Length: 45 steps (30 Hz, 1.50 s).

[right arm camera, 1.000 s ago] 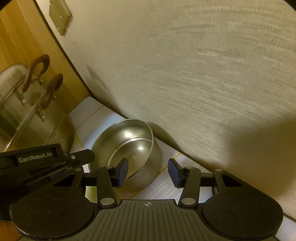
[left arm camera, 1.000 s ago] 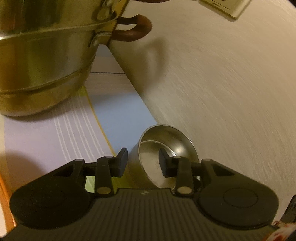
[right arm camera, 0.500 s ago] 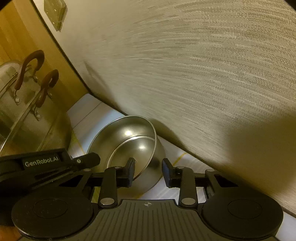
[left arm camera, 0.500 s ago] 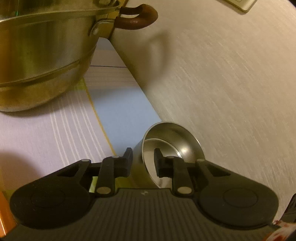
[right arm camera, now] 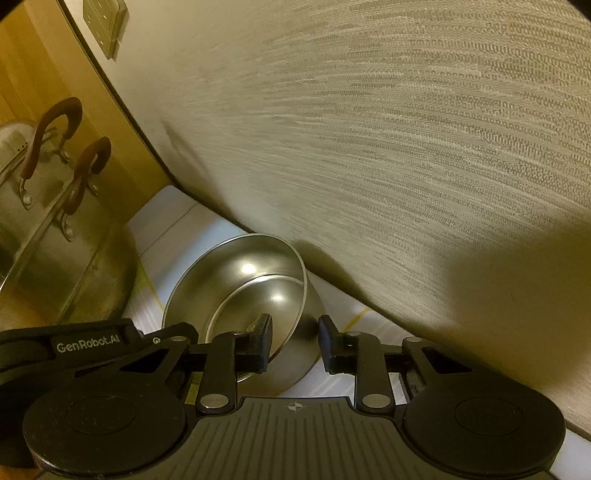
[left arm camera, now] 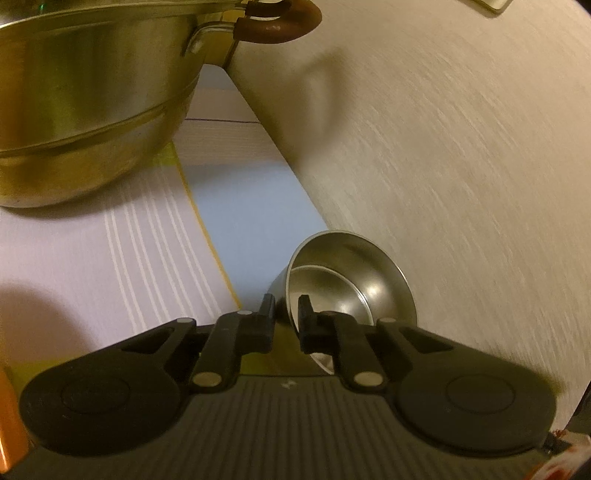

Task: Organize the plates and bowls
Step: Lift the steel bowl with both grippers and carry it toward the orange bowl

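**Pinching the steel bowls from both sides**

Gripping the near rim, your left tool (left arm camera: pixel 286 314) is pinched on the wall of the outer bowl (left arm camera: pixel 384 284): one finger sits outside the wall and the other inside. A smaller inner bowl (left arm camera: pixel 332 291) lies nested in the outer one, tilted toward the camera. Both bowls rest on the striped mat (left arm camera: pixel 110 258) covering the surface, tucked right against the textured wall (left arm camera: pixel 461 147).

Your right tool (right arm camera: pixel 294 334) is closing over the other side of the same pair. Its left finger reaches inside the outer bowl (right arm camera: pixel 236 273), down by the rim of the inner bowl (right arm camera: pixel 269 299), while its right finger stands outside the wall. You cannot tell from this view whether the pads already press on the metal, since a gap shows beside the right finger.

The body of your left tool shows at the lower left of the right-hand view, just beside the bowls.

A large steel pot (left arm camera: pixel 85 110) with brown handles (left arm camera: pixel 280 22) stands on the mat nearby, to the left of the bowls and apart from them. A wall switch (right arm camera: pixel 105 27) sits high on the wall
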Tool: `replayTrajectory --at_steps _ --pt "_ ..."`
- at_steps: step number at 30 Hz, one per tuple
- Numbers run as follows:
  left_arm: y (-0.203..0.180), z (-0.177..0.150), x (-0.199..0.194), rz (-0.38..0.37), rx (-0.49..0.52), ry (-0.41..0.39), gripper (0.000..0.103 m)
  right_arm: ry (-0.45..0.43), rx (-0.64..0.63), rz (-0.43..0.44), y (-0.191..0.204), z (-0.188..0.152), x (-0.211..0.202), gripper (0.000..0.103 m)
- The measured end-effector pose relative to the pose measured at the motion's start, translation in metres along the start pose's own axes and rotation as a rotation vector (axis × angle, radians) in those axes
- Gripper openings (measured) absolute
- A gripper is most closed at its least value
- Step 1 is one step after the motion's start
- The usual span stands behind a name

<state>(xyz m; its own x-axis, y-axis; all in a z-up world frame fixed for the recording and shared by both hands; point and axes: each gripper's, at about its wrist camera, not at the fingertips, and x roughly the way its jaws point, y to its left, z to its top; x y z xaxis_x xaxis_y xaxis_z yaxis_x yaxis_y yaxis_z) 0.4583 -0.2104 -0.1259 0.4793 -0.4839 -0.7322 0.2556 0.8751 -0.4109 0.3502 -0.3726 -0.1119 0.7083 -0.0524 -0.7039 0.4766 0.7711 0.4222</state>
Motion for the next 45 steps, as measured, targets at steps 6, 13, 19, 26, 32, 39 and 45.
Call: replayTrajectory --at_steps 6,13,19,26,32,39,45 --pt "0.001 -0.011 -0.013 0.028 -0.02 0.018 0.011 0.022 0.006 0.01 -0.003 0.0 -0.004 0.019" --pt "0.003 -0.033 -0.038 0.097 -0.051 0.037 0.011 0.104 -0.038 0.028 0.001 -0.009 -0.016 0.015" --pt "0.01 -0.053 -0.064 0.13 -0.084 0.039 0.01 0.181 -0.095 0.055 0.006 -0.022 -0.027 0.014" --pt "0.019 -0.063 -0.075 0.133 -0.101 0.041 0.011 0.205 -0.127 0.103 0.009 -0.027 -0.026 0.016" --pt "0.022 -0.064 -0.074 0.13 -0.106 0.039 0.011 0.231 -0.154 0.112 0.014 -0.024 -0.008 0.017" --pt "0.017 -0.065 -0.07 0.144 -0.08 0.033 0.011 0.233 -0.197 0.105 0.016 -0.024 -0.002 0.017" --pt "0.015 -0.067 -0.075 0.143 -0.071 0.035 0.01 0.234 -0.221 0.083 0.018 -0.026 -0.011 0.015"
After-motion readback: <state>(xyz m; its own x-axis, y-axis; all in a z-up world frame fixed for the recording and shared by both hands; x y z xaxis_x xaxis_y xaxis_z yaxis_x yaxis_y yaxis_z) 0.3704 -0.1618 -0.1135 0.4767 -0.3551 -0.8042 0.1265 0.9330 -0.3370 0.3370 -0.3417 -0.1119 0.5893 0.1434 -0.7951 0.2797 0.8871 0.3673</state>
